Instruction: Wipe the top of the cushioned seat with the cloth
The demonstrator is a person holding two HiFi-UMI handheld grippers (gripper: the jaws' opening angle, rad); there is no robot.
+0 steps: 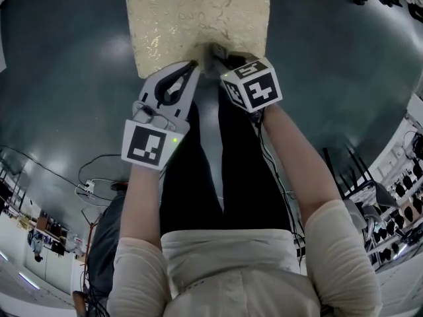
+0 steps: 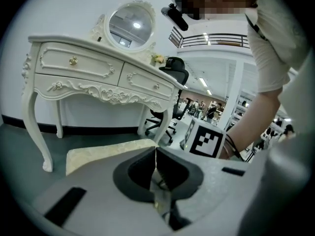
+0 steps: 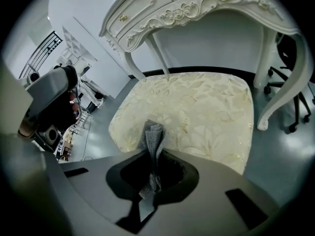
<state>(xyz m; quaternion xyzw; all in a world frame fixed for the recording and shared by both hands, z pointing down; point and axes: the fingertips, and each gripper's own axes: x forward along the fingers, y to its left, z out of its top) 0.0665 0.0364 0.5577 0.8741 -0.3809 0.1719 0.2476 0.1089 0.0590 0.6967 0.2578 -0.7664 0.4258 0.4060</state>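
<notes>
Over at the left of the head view, we are holding the left gripper [image 1: 187, 71] with its jaws pressed together on nothing, its tips hovering at the near edge of the cushioned seat [image 1: 192, 18]. Just right of it, the right gripper [image 3: 150, 156] is clamping a folded grey cloth [image 3: 153, 134]. The cloth's free end is reaching over that same near edge, though we cannot tell whether it is pressing down.

We are judging the wipe as barely begun. The cloth is in hand and at the seat, while nearly the whole patterned top beyond it is waiting to be covered. Nothing is lying on the cushion.

Around it, cables [image 1: 92, 177] are trailing on the floor [image 1: 66, 78] at the left. A white dressing table [image 3: 197, 9] is standing right behind the seat. Its curved leg [image 3: 283, 77] is standing close by the seat's far right corner, so we are expecting strokes there to need care.
</notes>
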